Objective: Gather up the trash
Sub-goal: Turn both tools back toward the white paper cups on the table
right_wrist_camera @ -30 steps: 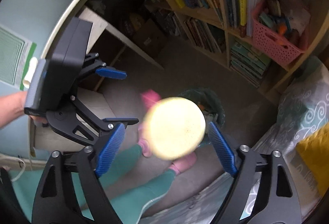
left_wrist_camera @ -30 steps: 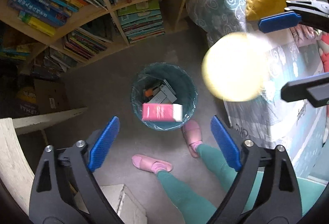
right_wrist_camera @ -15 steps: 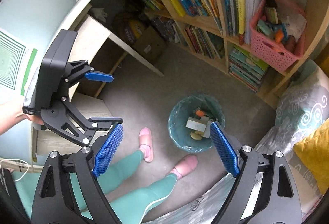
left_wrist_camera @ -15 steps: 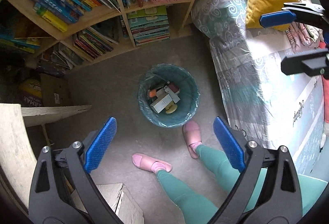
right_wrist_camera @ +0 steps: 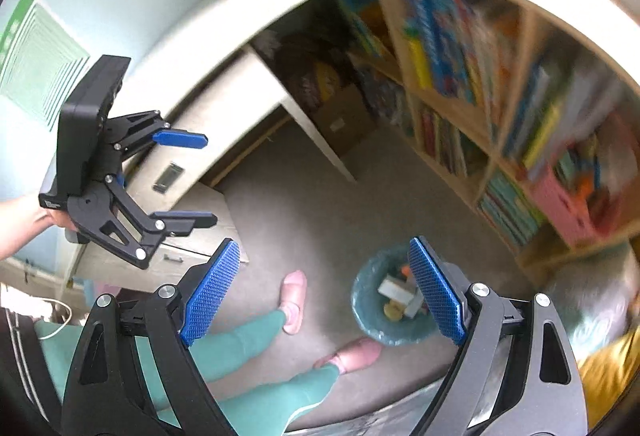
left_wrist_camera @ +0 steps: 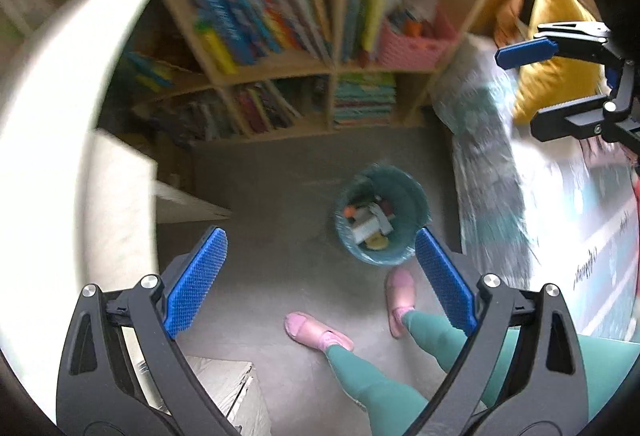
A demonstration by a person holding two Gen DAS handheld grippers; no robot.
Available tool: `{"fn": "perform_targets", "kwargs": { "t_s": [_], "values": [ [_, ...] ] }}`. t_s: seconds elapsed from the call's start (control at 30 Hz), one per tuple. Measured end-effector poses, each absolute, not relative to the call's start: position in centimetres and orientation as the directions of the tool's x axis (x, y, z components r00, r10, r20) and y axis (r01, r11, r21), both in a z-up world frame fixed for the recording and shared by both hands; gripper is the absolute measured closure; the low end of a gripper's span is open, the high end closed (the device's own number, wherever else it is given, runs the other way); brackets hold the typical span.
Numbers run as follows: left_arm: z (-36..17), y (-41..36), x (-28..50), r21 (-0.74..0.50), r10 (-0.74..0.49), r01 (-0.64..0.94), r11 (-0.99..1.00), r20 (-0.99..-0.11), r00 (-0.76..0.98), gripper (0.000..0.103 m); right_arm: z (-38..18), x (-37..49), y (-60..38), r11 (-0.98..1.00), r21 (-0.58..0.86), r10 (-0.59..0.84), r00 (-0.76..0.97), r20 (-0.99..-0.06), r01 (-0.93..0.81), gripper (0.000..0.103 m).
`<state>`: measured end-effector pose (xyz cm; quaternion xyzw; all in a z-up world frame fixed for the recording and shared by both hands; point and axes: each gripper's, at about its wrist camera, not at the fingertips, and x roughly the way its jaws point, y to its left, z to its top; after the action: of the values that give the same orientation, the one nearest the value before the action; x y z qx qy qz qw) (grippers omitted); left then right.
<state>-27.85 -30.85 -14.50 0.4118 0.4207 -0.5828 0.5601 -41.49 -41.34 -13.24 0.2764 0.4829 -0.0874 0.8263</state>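
Note:
A teal-lined trash bin [left_wrist_camera: 412, 195] stands on the grey floor far below; it also shows in the right wrist view [right_wrist_camera: 368, 310]. It holds several pieces of trash [left_wrist_camera: 370, 224], among them small boxes and a yellow round piece. My left gripper [left_wrist_camera: 320, 276] is open and empty, high above the floor left of the bin. My right gripper [right_wrist_camera: 324, 292] is open and empty, also high above the bin. Each gripper shows in the other's view, the right one [left_wrist_camera: 560, 83] and the left one [right_wrist_camera: 180, 179], both open.
A wooden bookshelf [left_wrist_camera: 280, 47] full of books with a pink basket [left_wrist_camera: 416, 43] stands behind the bin. A bed with patterned cover [left_wrist_camera: 500, 163] and yellow pillow [left_wrist_camera: 556, 75] is right. A white desk [right_wrist_camera: 224, 115] is left. The person's legs and pink slippers [left_wrist_camera: 316, 328] are near the bin.
The pink packet and the yellow round piece have fallen into the bin. Both grippers have risen and tilted up, so more of the shelf and desk shows. Both stay open.

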Motion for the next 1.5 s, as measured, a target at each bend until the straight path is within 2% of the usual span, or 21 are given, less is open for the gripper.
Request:
{"fn": "perform_targets", "kwargs": {
  "t_s": [0.37, 0.73, 1.1, 1.37, 1.5],
  "values": [
    [-8.7, -21.6, -15.5, 0.023, -0.383, 0.951, 0.309, -0.912, 0.146, 0.01, -8.5, -26.7, -36.7, 0.936, 0.336, 0.229, 0.534, -0.814, 0.11, 0.017],
    [-6.0, -9.0, -3.7, 0.072, -0.313, 0.791, 0.608, -0.893, 0.322, 0.01, -6.9, -11.9, -29.3, 0.931, 0.317, 0.365, 0.474, -0.801, -0.181, 0.017],
    [-4.5, 0.8, 1.8, 0.11, -0.238, 0.648, 0.754, -0.873, 0.426, 0.01, -6.2, -0.7, -19.8, 0.865, 0.318, 0.469, 0.401, -0.787, -0.388, 0.017],
    [-3.5, 7.1, 4.4, 0.108, -0.208, 0.556, 0.824, -0.855, 0.475, 0.007, -5.5, 3.5, -14.8, 0.819, 0.304, 0.503, 0.353, -0.789, -0.487, 0.017],
    [-3.7, 7.6, 5.1, 0.107, -0.199, 0.53, 0.841, -0.851, 0.486, 0.007, -5.3, 5.3, -13.3, 0.802, 0.294, 0.508, 0.335, -0.794, -0.52, 0.017]
  ]
}}
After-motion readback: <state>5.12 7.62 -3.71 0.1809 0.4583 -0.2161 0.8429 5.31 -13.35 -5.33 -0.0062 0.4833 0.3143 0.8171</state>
